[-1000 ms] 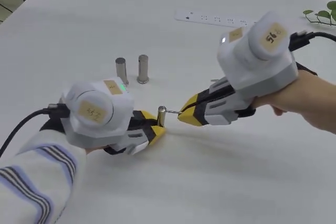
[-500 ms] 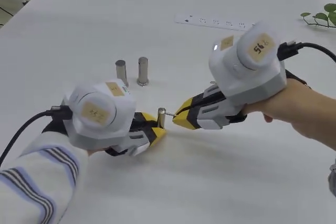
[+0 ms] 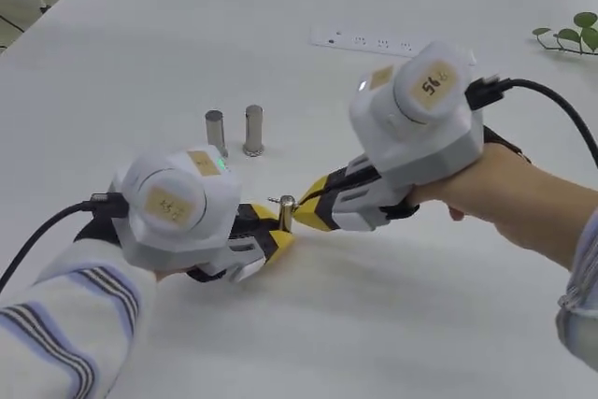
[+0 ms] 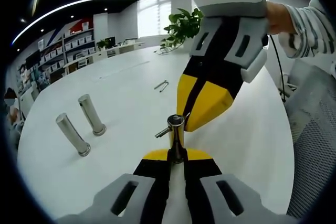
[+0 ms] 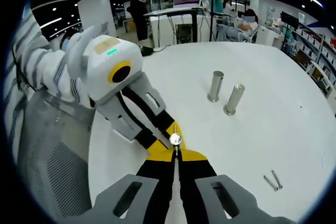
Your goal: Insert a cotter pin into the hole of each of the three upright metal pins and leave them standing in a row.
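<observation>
White workbench [image 3: 280, 25]: left gripper [image 3: 278, 233] clamps the near short steel pin [image 3: 287, 210] upright, right gripper [image 3: 304, 215] pinches the thin wire cotter pin [image 4: 163, 131] poking through its hole. One's nearly done I reckon; two bare steel pins [image 3: 216, 130] far left to go.

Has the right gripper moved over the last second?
Yes: the right gripper moved left, pushing its cotter pin into the held metal pin; the two standing pins behind barely shifted.
</observation>
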A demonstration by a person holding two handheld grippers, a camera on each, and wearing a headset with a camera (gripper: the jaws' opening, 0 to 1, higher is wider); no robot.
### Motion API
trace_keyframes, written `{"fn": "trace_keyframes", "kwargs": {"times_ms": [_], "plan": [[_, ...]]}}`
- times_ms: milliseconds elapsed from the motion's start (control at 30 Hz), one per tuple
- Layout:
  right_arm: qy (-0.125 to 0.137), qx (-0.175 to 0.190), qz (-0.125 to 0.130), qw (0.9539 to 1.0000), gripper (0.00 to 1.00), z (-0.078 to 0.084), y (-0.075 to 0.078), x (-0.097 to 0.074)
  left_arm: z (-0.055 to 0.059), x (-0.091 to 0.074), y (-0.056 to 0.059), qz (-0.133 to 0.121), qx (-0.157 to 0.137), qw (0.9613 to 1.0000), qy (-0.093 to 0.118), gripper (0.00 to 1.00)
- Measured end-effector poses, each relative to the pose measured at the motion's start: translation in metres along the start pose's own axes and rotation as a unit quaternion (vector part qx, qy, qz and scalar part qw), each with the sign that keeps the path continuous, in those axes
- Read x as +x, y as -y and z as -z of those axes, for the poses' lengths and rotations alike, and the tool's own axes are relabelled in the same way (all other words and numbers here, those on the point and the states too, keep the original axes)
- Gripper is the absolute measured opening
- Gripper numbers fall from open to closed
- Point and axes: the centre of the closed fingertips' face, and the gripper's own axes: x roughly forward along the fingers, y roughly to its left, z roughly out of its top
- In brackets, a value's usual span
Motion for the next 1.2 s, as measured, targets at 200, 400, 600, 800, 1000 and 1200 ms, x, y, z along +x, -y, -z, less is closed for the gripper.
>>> {"fn": "trace_keyframes", "kwargs": {"times_ms": [200,400,600,800,1000,1200], "plan": [[0.009,-0.004,0.005,0.9999,0.13,-0.001,0.002,-0.004,-0.001,0.001,0.0,-0.001,-0.002,1.0,0.002,0.07],[0.008,-0.007,0.006,0.9999,0.11,0.004,0.001,-0.014,-0.001,0.001,0.0,-0.001,-0.003,1.0,0.004,0.08],[0.007,-0.012,0.0,0.9999,0.04,0.006,-0.002,-0.017,-0.001,0.001,0.0,-0.001,-0.003,1.0,0.005,0.08],[0.012,-0.01,0.003,0.9999,0.04,0.002,0.0,-0.017,0.0,0.001,0.0,-0.001,-0.002,1.0,0.005,0.08],[0.018,-0.014,0.002,0.9997,0.03,-0.003,-0.001,-0.014,0.0,0.001,0.0,-0.001,-0.002,1.0,0.004,0.08],[0.014,-0.018,0.0,0.9997,0.03,-0.003,-0.002,-0.013,0.0,0.001,0.001,-0.003,0.005,1.0,0.001,0.07]]}}
